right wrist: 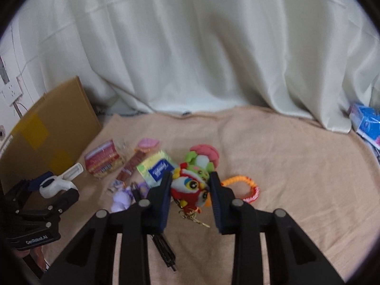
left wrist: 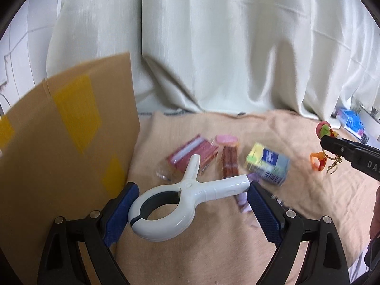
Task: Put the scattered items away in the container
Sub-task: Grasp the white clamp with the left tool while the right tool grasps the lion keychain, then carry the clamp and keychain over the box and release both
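- White plastic clamp (left wrist: 180,204) sits clamped across our left tool (left wrist: 190,211), wide-spread pads pressing both ends, beside the cardboard box (left wrist: 66,137).
- Our right tool (right wrist: 191,190) has pinched together on a red plush keychain (right wrist: 190,190) above the peach blanket (right wrist: 285,166).
- We should keep both grips firm, carry each over the box, and only then let go.
- Snack packets (left wrist: 192,154) and a tissue pack (left wrist: 268,163) remain on the blanket.

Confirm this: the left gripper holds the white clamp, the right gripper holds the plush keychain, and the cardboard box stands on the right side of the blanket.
Wrong on the box. The cardboard box stands on the left side of the blanket, as the right wrist view shows. The rest holds: the left gripper holds the white clamp, and the right gripper holds the plush keychain.
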Motion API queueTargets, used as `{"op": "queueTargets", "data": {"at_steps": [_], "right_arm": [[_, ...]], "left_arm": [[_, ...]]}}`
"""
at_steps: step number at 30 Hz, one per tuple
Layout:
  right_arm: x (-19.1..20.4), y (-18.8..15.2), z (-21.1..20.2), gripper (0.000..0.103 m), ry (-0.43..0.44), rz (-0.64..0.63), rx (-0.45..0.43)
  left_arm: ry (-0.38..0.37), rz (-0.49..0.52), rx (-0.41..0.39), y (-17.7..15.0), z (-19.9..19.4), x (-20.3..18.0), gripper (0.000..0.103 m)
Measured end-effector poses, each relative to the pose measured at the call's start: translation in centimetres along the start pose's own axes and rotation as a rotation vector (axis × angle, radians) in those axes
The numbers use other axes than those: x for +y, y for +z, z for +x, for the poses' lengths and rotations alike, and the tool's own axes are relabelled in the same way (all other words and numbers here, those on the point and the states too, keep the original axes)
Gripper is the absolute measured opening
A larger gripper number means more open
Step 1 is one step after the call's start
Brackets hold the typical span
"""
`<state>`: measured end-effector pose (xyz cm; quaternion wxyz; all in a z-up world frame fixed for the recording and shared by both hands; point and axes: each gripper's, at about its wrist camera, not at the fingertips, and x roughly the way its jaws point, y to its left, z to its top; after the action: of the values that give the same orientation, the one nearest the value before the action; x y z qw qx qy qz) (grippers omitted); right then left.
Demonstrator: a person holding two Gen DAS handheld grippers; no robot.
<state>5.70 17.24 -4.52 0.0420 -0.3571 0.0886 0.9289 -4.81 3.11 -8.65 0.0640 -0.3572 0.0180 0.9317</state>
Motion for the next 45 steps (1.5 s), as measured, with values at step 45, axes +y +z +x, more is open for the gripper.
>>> {"op": "queueTargets", "data": {"at_steps": [45], "right_arm": [[15.0,14.5,-14.5,0.035,0.203,-0.118,-0.352]], "left_arm": [[0.204,-0.054,-0.288,12.8,-17.7,11.3,0.093]]}}
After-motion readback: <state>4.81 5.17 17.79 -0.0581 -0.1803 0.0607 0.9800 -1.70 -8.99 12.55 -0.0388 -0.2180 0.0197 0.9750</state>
